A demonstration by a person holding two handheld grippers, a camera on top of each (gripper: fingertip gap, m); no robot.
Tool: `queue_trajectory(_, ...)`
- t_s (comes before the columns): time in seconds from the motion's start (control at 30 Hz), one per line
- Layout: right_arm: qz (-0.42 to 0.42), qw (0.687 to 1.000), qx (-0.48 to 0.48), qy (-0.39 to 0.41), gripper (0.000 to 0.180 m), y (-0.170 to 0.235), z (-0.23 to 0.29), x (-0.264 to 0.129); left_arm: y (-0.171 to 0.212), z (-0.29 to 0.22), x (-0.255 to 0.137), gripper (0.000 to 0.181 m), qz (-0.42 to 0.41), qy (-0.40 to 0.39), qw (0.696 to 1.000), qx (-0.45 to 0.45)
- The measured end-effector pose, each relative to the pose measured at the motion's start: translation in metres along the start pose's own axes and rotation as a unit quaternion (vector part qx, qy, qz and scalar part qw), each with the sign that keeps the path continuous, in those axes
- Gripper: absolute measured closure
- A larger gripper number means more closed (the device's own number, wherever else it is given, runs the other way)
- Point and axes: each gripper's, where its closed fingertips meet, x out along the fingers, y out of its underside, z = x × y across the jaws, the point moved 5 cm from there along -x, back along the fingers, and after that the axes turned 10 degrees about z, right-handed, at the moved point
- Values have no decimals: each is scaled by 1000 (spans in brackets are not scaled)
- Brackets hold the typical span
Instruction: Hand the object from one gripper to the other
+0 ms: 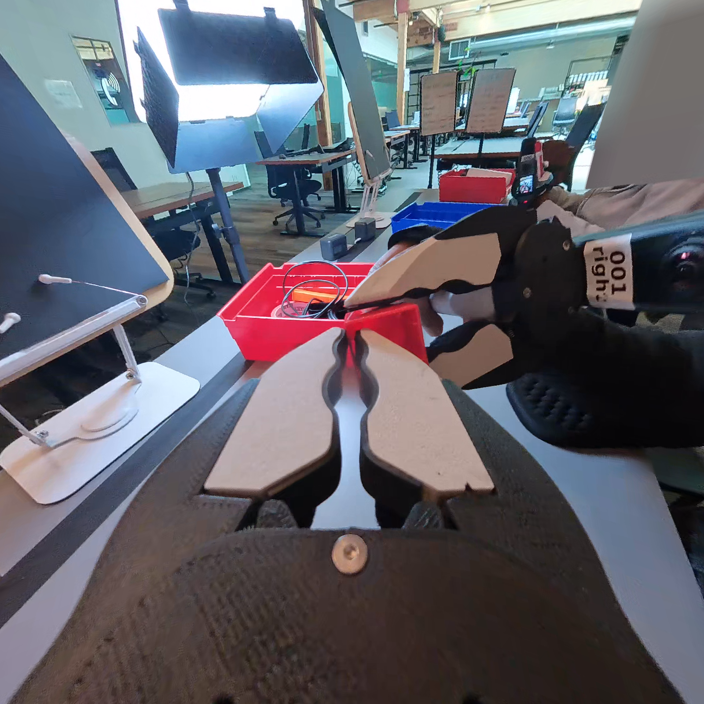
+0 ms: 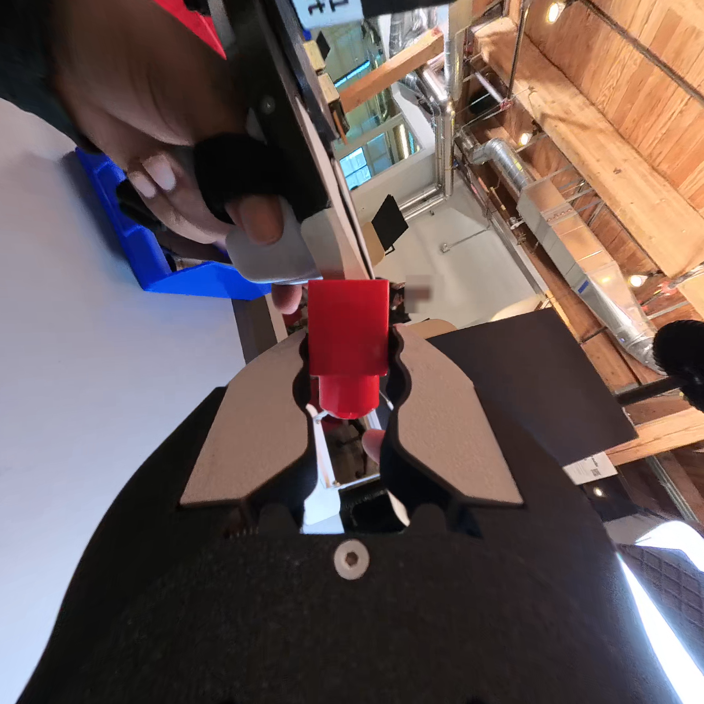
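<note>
A red object, a square block with a round stub (image 2: 348, 324), is held above the grey table. In the right wrist view my right gripper (image 2: 349, 333) has a finger pressed on each side of the block. In the left wrist view my left gripper (image 1: 350, 337) is shut, with its tips pinching the near edge of the same red object (image 1: 384, 327). The right gripper's upper finger (image 1: 426, 266) lies on top of the block and its lower finger sits beneath. The left gripper's fingers (image 2: 343, 228) show edge-on in the right wrist view, with a hand behind them.
A red bin (image 1: 244, 316) holding black cables stands just behind the grippers. A blue bin (image 1: 426, 217) and another red bin (image 1: 472, 186) stand farther back. A dark panel on a white stand (image 1: 99, 419) stands on the left of the table (image 1: 571, 514). My left and right fingertips are right by each other.
</note>
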Motion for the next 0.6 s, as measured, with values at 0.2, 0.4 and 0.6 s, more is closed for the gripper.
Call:
queue_trajectory(0.2, -60, 995, 76, -28, 136, 0, -8, -7, -5, -1, -9, 179, -72, 112, 990, -53)
queue_trajectory(0.4, -94, 992, 75, -36, 144, -4, -9, -14, -6, -8, -6, 178, -97, 178, 975, -87)
queue_trajectory(0.6, 0, 998, 61, -30, 144, 13, -16, -8, -5, 7, -11, 164, -68, 57, 995, -46)
